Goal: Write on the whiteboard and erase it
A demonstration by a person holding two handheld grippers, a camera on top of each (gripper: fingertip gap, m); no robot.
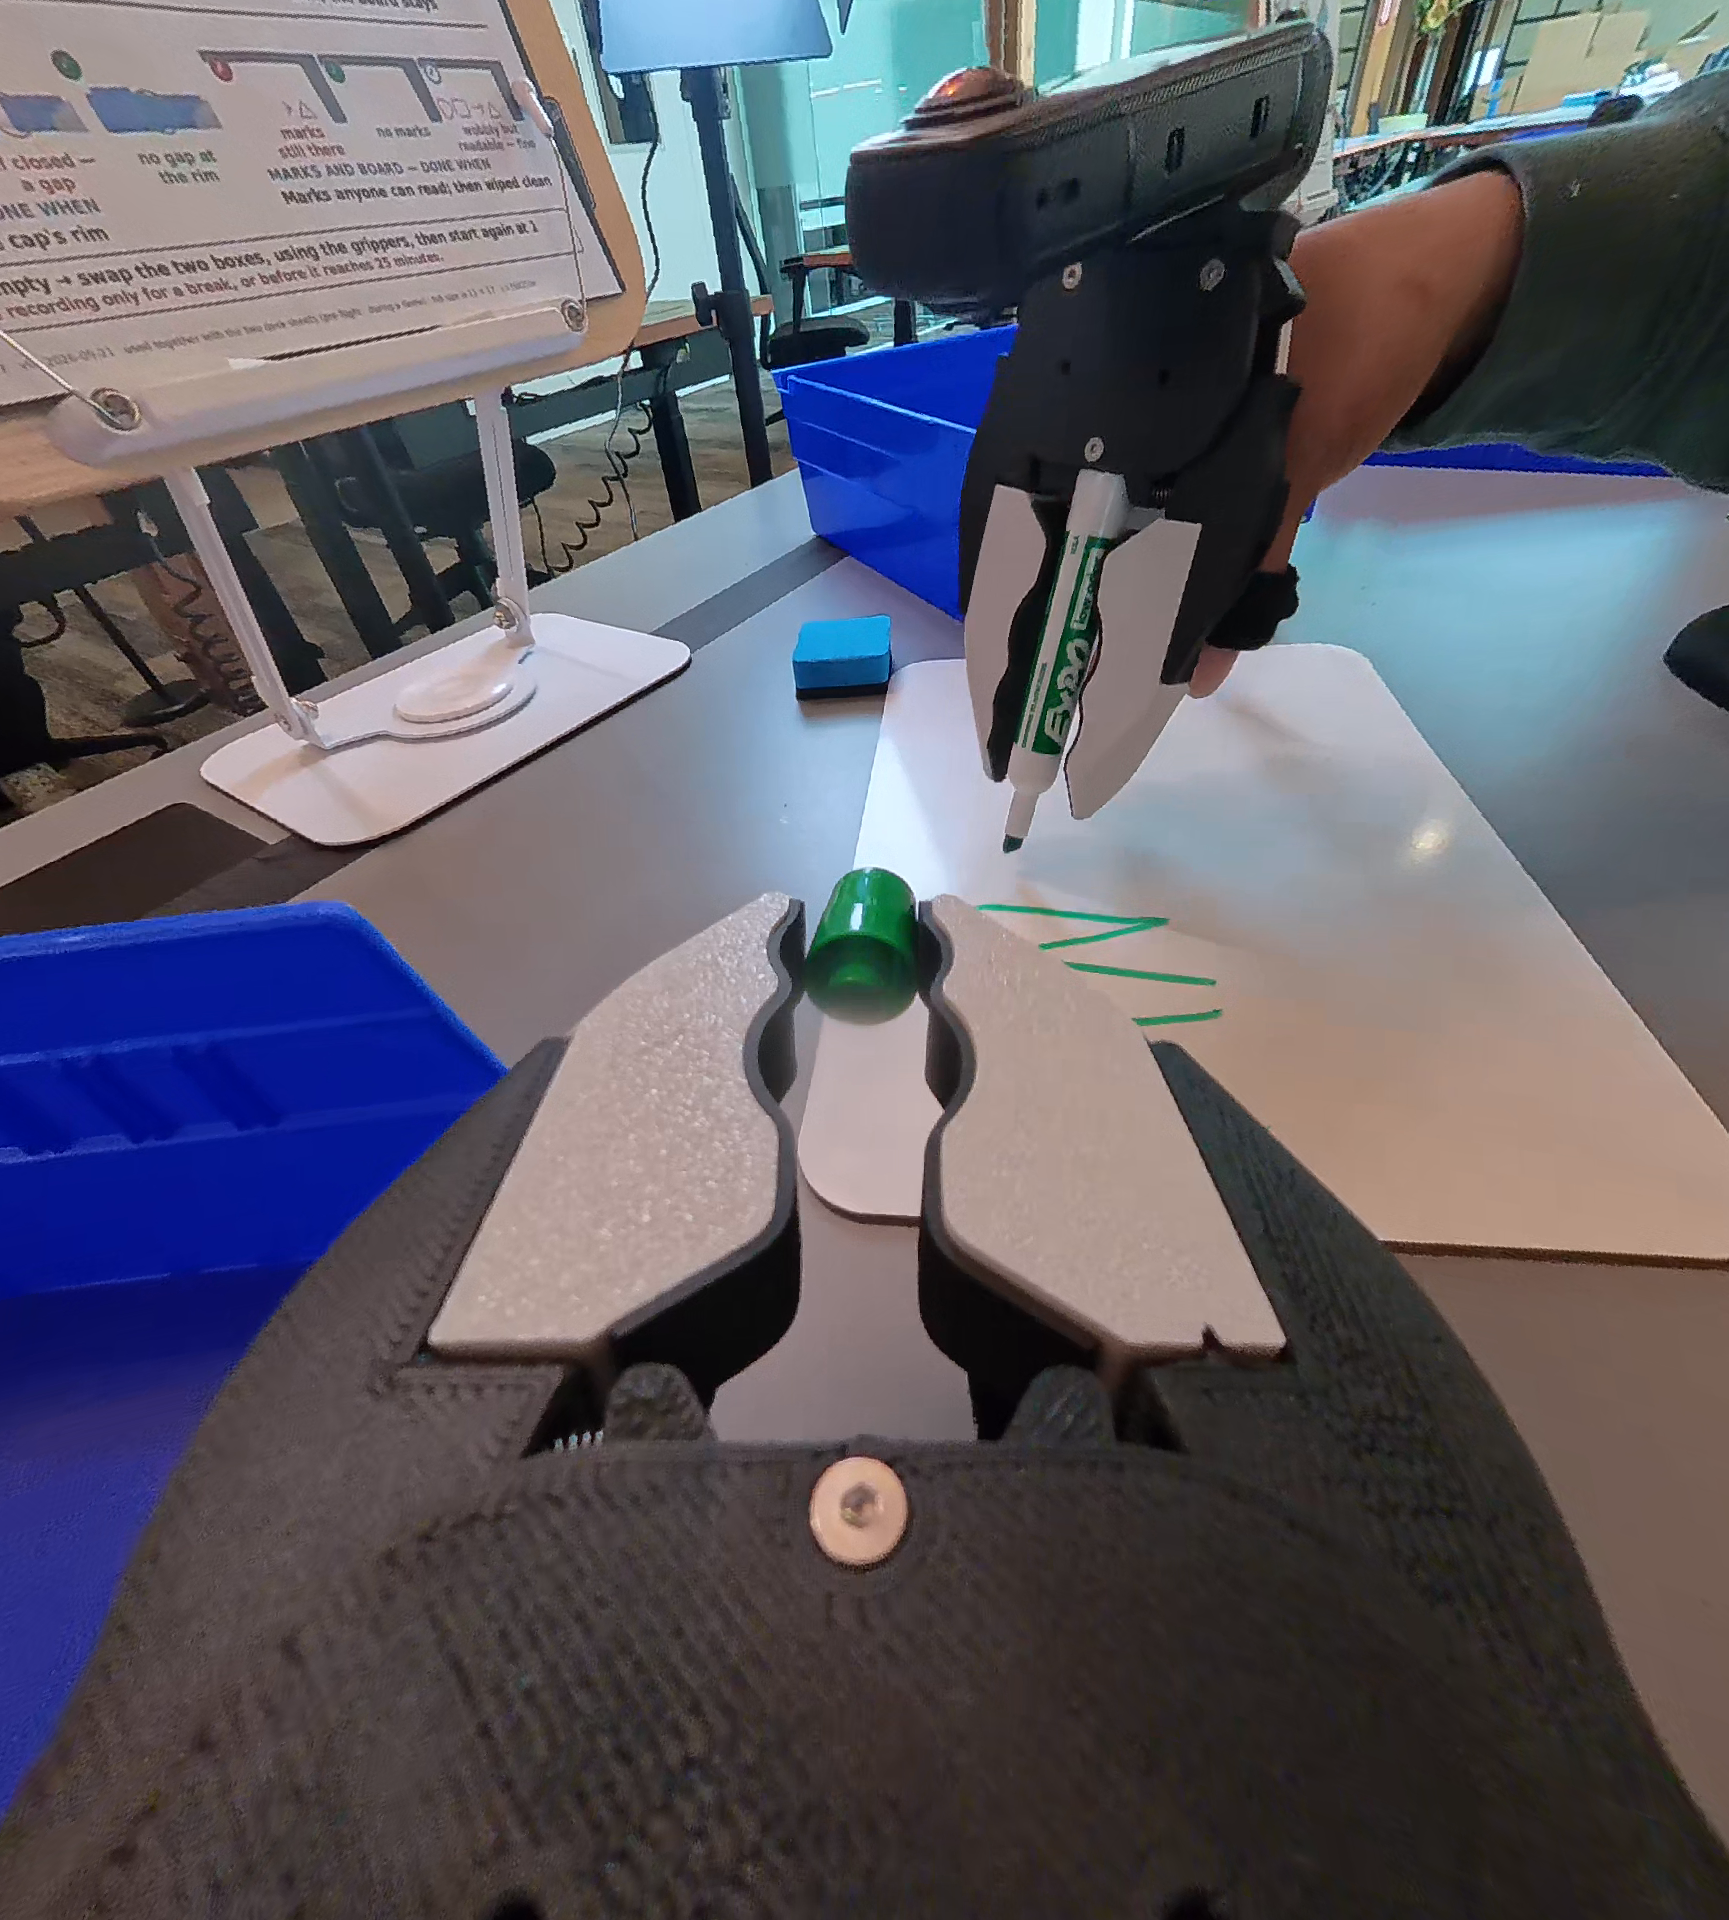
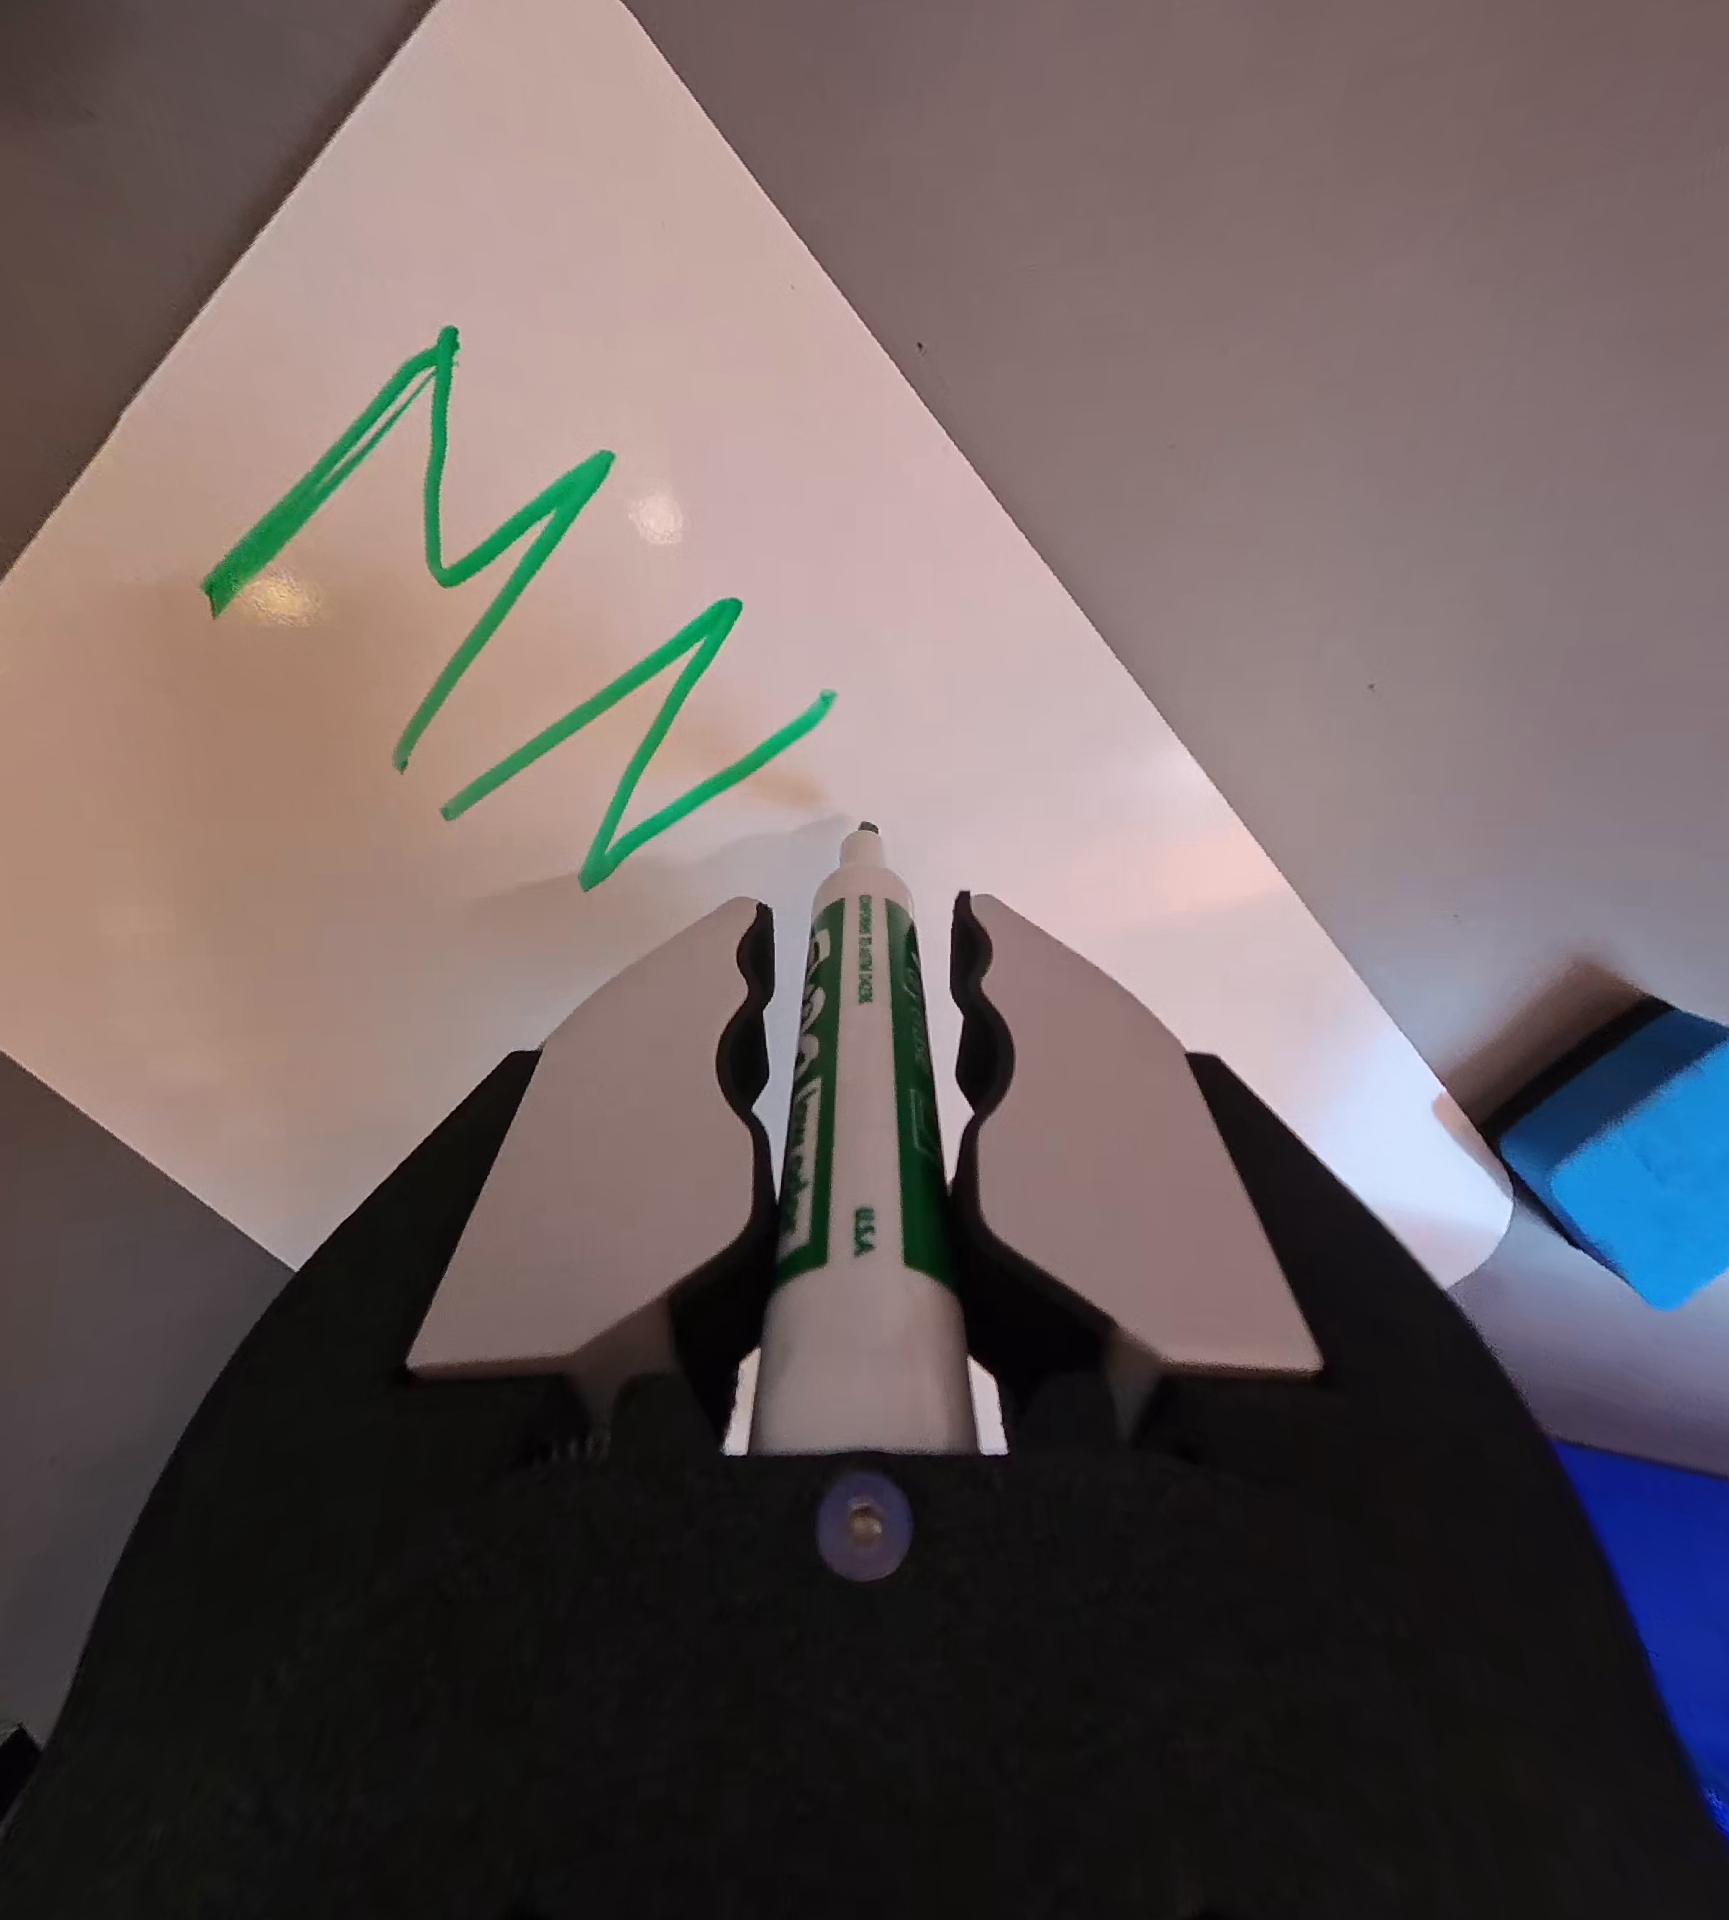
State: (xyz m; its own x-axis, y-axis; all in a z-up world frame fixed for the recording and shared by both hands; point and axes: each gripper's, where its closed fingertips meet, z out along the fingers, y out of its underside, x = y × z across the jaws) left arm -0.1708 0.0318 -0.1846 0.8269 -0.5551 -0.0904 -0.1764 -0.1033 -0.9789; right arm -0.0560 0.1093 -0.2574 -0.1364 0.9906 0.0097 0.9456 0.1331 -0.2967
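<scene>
Where jaws cover zigzag (image 1: 1099, 966) (green) — strokes hidden

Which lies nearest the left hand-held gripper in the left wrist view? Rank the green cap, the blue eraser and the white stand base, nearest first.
1. Green cap: clamped between the left hand-held gripper's fingertips.
2. Blue eraser: farther ahead on the table, beside the whiteboard's far-left corner.
3. White stand base: ahead-left; too close to the eraser to call confidently.

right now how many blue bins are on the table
2: one blue bin beside the left gripper, another behind the right gripper, past the eraser. More may sit outside the views.
</scene>
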